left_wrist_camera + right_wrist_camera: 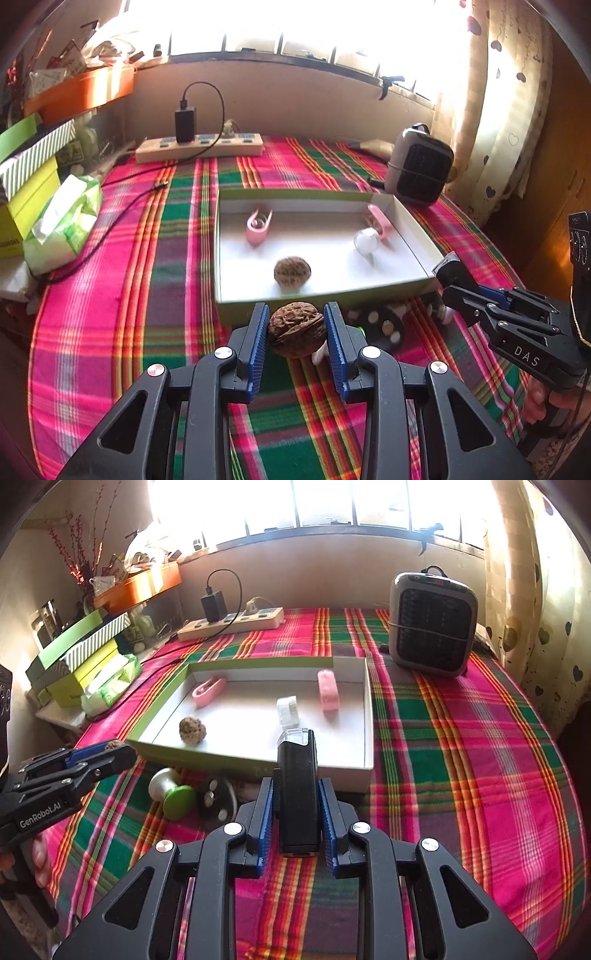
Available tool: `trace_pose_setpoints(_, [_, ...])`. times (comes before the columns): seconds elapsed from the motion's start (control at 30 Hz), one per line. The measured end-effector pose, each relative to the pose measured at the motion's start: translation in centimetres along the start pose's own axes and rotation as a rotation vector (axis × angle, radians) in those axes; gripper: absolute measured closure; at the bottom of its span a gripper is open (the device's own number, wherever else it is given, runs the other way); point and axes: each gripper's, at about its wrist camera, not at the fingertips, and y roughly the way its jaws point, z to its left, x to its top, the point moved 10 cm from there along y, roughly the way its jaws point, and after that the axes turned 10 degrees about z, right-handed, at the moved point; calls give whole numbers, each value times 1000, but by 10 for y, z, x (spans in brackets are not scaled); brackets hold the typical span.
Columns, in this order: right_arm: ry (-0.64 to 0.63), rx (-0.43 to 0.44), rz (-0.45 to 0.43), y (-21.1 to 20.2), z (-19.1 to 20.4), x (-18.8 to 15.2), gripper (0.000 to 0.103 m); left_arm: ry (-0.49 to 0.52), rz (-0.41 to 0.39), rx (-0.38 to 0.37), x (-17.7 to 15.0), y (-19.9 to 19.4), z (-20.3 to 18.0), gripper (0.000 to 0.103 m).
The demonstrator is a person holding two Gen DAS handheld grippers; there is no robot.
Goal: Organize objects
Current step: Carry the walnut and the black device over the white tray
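Note:
My left gripper [296,325] is shut on a brown walnut [297,328], held above the plaid cloth just in front of the shallow white box [417,236]. In the right wrist view my right gripper [296,797] is shut on a black stick-shaped device with a clear cap [297,790], also just short of the box [365,709]. Inside the box lie a second walnut [291,273], two pink clips [258,227] and a small white brush-like piece [288,710]. Each gripper shows in the other's view, my right gripper [448,267] at the box's corner and my left gripper [110,747] at the left.
In front of the box lie a green-and-silver knob [171,794] and a black disc with silver dots [218,799]. A small heater [432,624] stands at the back right, a power strip [232,622] with a charger at the back. Stacked boxes and a tissue pack [62,225] fill the left edge.

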Motion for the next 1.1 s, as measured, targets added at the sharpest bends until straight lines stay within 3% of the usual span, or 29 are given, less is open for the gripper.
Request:
trace_pose_setpoints(0.53, [1, -116, 34, 25, -23, 41, 79, -4, 4, 10, 38, 20, 10, 74])
trace_pose_setpoints(1.1, [7, -138, 104, 59, -32, 54, 79, -12, 43, 40, 56, 48, 27, 74])
